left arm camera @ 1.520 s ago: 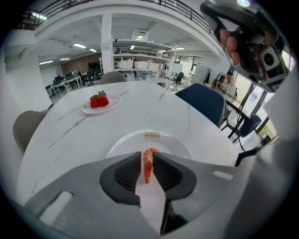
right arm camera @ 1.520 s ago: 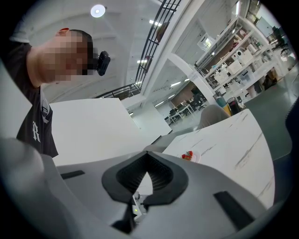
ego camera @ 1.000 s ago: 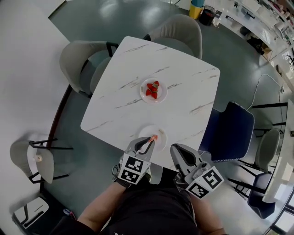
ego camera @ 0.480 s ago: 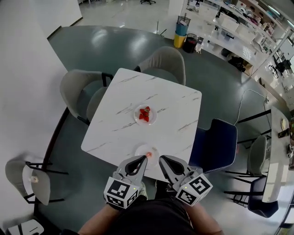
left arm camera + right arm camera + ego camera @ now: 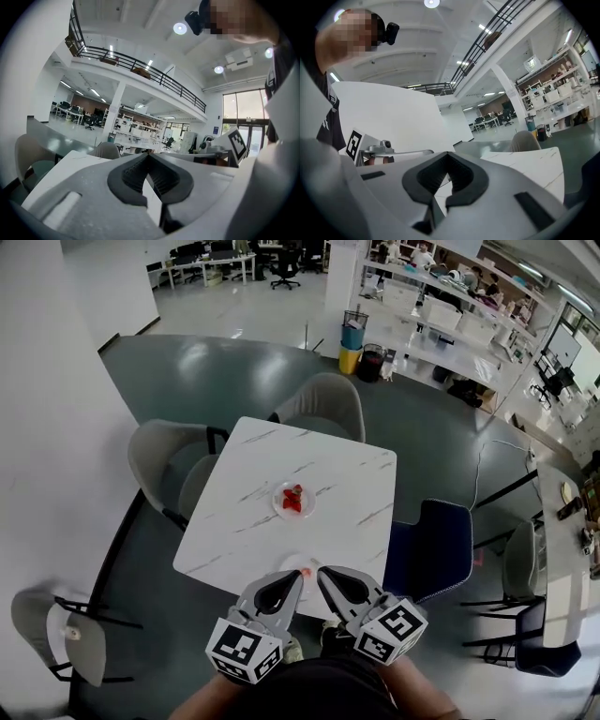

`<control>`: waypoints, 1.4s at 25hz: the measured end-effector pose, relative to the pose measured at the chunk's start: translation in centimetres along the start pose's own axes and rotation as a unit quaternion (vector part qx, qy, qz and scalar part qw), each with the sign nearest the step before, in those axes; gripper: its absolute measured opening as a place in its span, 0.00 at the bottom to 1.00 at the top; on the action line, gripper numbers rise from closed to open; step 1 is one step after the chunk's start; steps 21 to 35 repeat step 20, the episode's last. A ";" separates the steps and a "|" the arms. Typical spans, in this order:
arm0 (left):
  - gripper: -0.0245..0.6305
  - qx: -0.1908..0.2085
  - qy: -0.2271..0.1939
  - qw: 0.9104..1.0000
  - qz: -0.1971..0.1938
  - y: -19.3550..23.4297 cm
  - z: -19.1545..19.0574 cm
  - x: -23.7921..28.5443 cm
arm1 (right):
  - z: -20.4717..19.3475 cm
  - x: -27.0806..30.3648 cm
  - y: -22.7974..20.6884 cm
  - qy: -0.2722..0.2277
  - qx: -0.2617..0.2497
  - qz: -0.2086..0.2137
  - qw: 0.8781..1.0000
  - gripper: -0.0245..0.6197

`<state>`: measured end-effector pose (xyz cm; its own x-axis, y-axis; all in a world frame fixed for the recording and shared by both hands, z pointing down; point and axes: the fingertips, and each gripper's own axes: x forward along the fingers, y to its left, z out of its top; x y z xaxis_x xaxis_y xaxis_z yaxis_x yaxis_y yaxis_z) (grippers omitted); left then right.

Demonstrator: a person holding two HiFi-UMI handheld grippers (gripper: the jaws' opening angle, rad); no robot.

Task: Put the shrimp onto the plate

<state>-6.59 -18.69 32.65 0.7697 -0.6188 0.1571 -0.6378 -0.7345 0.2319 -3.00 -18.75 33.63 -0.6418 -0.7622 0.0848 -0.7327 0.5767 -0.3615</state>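
A white marble table (image 5: 248,502) carries two white plates. The far plate (image 5: 281,507) holds red pieces. The near plate (image 5: 294,563) lies by the table's front edge with a small orange shrimp (image 5: 307,571) on it, partly hidden by the gripper tips. My left gripper (image 5: 293,576) and right gripper (image 5: 324,572) hang side by side above that edge, held high and close to the person. In the left gripper view the left gripper (image 5: 149,155) is shut with nothing in it. The right gripper (image 5: 447,155) is likewise shut and holds nothing.
Grey chairs (image 5: 323,399) (image 5: 164,460) stand at the table's far and left sides, and a dark blue chair (image 5: 436,549) at its right. Another grey chair (image 5: 52,634) is at the lower left. A white wall (image 5: 56,381) runs along the left. Desks and shelves fill the background.
A second ago the left gripper's tips held the shrimp over the near plate. Both grippers have since drawn back and up toward the person, and the head view has risen.
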 end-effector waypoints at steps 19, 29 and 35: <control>0.05 0.005 -0.035 0.999 -0.001 -0.9 0.9 -3.4 | 0.6 -1.8 3.5 -0.016 -0.031 -0.012 0.999 0.04; 0.05 0.005 -0.036 0.999 -0.002 -0.8 0.9 -3.4 | 0.6 -1.8 3.6 -0.017 -0.032 -0.013 0.999 0.04; 0.05 0.005 -0.036 0.999 -0.002 -0.8 0.9 -3.4 | 0.6 -1.8 3.6 -0.017 -0.032 -0.013 0.999 0.04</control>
